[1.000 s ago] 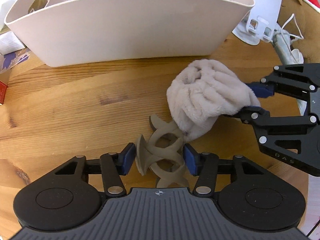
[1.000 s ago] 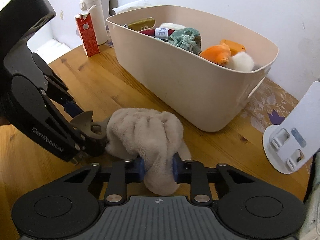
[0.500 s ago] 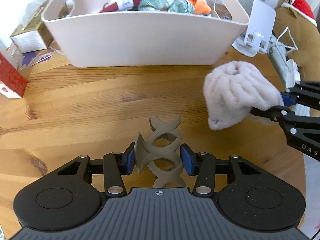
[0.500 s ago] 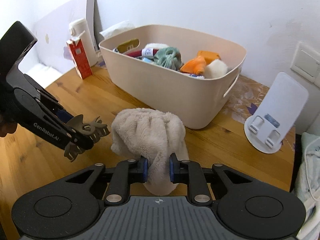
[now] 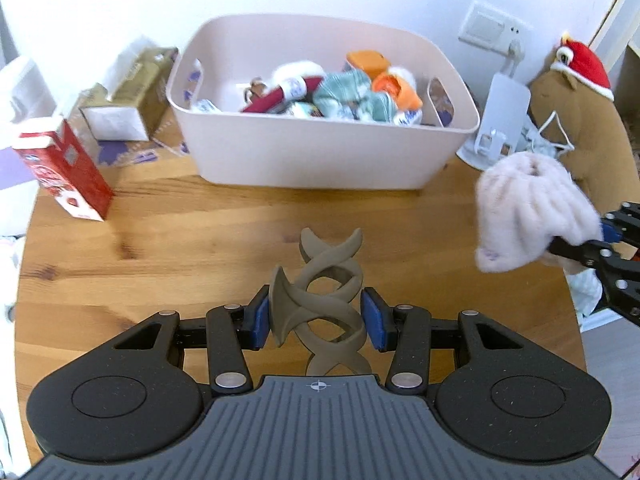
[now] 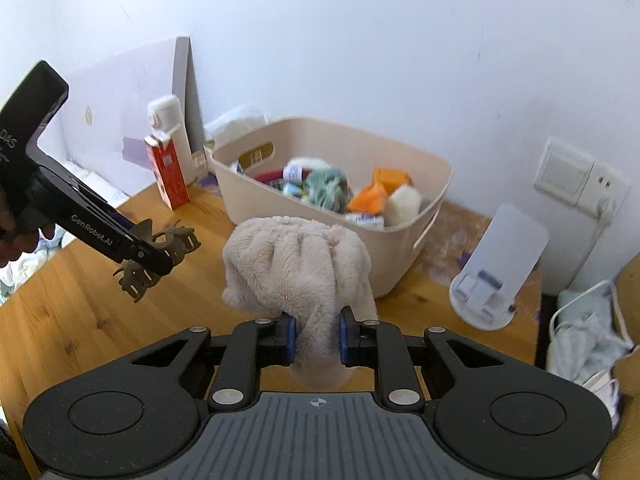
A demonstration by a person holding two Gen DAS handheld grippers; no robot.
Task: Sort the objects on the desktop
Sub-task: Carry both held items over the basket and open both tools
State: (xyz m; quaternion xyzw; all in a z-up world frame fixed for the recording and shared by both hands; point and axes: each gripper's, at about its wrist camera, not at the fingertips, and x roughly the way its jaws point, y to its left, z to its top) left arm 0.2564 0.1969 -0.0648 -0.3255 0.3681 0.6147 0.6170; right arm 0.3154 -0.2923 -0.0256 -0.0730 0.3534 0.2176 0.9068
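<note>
My left gripper (image 5: 318, 318) is shut on a brown hair claw clip (image 5: 320, 296) and holds it above the wooden table (image 5: 160, 248). The clip (image 6: 156, 256) and left gripper also show at the left of the right wrist view. My right gripper (image 6: 317, 340) is shut on a fluffy beige cloth (image 6: 296, 264), held in the air in front of the beige basket (image 6: 400, 252). The cloth (image 5: 528, 216) shows at the right of the left wrist view. The basket (image 5: 320, 152) holds several socks and small items.
A red carton (image 5: 64, 168) and a tissue box (image 5: 132, 100) stand left of the basket. A white phone stand (image 6: 500, 268) sits to its right, with a plush toy (image 5: 580, 120) and pale clothes (image 6: 588, 332) beyond the table's right edge.
Both grippers have risen well above the table with their objects. The cloth has moved right, away from the clip. The basket's inside has come into view.
</note>
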